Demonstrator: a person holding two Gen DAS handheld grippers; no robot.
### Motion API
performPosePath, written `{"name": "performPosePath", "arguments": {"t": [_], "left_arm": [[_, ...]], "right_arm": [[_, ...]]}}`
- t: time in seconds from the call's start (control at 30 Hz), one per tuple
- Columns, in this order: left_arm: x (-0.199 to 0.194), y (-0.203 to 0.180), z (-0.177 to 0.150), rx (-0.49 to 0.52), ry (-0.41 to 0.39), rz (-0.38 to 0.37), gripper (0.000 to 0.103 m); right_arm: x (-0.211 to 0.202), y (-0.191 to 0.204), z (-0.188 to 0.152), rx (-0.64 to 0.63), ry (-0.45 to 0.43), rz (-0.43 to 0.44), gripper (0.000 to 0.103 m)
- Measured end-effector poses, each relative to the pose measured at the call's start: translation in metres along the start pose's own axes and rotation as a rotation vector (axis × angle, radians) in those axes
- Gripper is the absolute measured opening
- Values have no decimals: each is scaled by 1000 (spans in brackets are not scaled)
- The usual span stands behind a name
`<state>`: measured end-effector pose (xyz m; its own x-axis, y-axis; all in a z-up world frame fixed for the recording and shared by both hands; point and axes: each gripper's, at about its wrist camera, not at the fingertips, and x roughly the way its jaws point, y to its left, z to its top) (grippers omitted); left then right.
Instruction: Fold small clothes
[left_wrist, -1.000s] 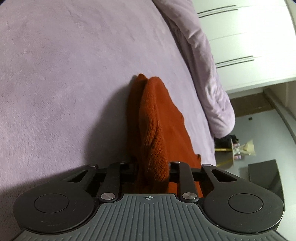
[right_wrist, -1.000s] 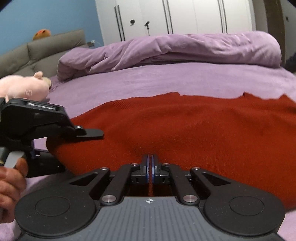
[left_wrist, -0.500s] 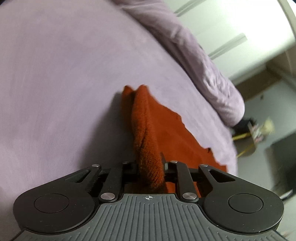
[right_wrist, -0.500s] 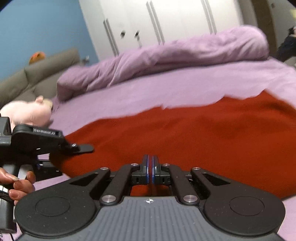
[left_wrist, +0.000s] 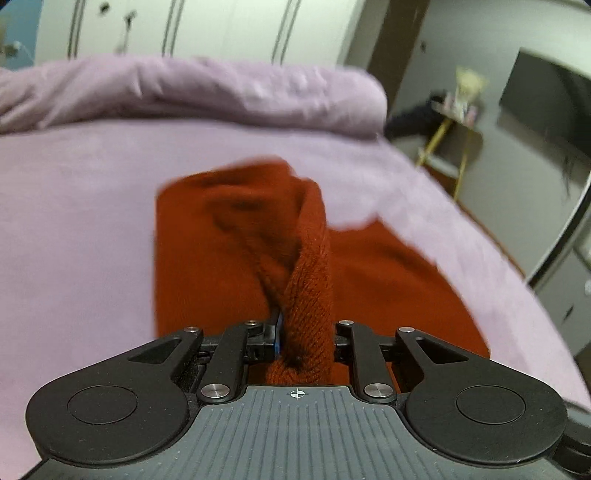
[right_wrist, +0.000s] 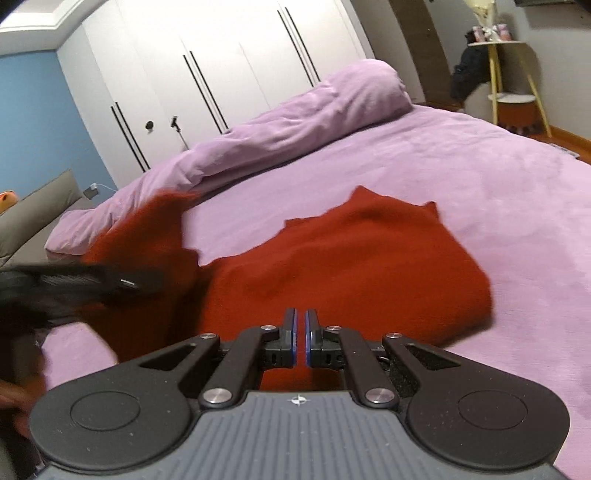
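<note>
Left wrist view is showing one rust-red knitted garment (left_wrist: 229, 258) lying on the lilac plush bedspread (left_wrist: 74, 221), with a twisted fold of it rising up into the left gripper (left_wrist: 304, 339), whose jaws are clamping on that thick fold. One rolled lilac duvet (left_wrist: 184, 92) is lying across the far side of the bed, and one white wardrobe wall with dark handles (left_wrist: 203, 29) is standing behind it. To the right, one small side table with yellow legs (left_wrist: 454, 125) is standing on the floor, and one dark flat screen (left_wrist: 546, 103) is hanging beside it, blurred.

Right wrist view is showing, at the far left, the blurred black body of the left gripper (right_wrist: 122, 282) lifting one end of the same garment (right_wrist: 351, 266) off the bedspread (right_wrist: 480, 166); a hand below it is too smeared to make out. The rest of the garment is lying spread flat in the middle of the bed, directly ahead of the right gripper (right_wrist: 300, 339). Its jaws are standing almost together with only a thin slit between the blue-edged pads, and nothing is sitting in that slit. The lifted flap is hiding part of the duvet (right_wrist: 295, 122). One grey cushion (right_wrist: 37, 206) is resting at the left edge, and the yellow-legged table (right_wrist: 513, 92) is standing at the right.
</note>
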<state>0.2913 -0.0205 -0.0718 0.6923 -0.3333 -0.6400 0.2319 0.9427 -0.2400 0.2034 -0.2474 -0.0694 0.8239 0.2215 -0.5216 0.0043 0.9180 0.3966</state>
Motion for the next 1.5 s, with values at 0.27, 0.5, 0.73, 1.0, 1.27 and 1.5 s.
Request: {"name": "performPosePath", "arguments": {"t": [0.27, 0.5, 0.73, 1.0, 1.27, 1.5], "left_arm": [[-30, 6, -21, 16, 52, -218, 53], [-73, 51, -28, -91, -43, -9, 51], [-29, 61, -39, -174, 102, 19, 50], [-30, 75, -60, -221, 118, 8, 53], [-34, 70, -56, -182, 126, 29, 53], [-44, 66, -50, -172, 92, 26, 53]], "right_arm": [[0, -7, 3, -22, 24, -24, 4], [4, 24, 20, -38, 3, 91, 4], [68, 29, -7, -90, 260, 13, 0], [52, -12, 17, 110, 165, 203, 29], [106, 10, 47, 208, 233, 249, 30], [129, 34, 48, 101, 271, 185, 6]]}}
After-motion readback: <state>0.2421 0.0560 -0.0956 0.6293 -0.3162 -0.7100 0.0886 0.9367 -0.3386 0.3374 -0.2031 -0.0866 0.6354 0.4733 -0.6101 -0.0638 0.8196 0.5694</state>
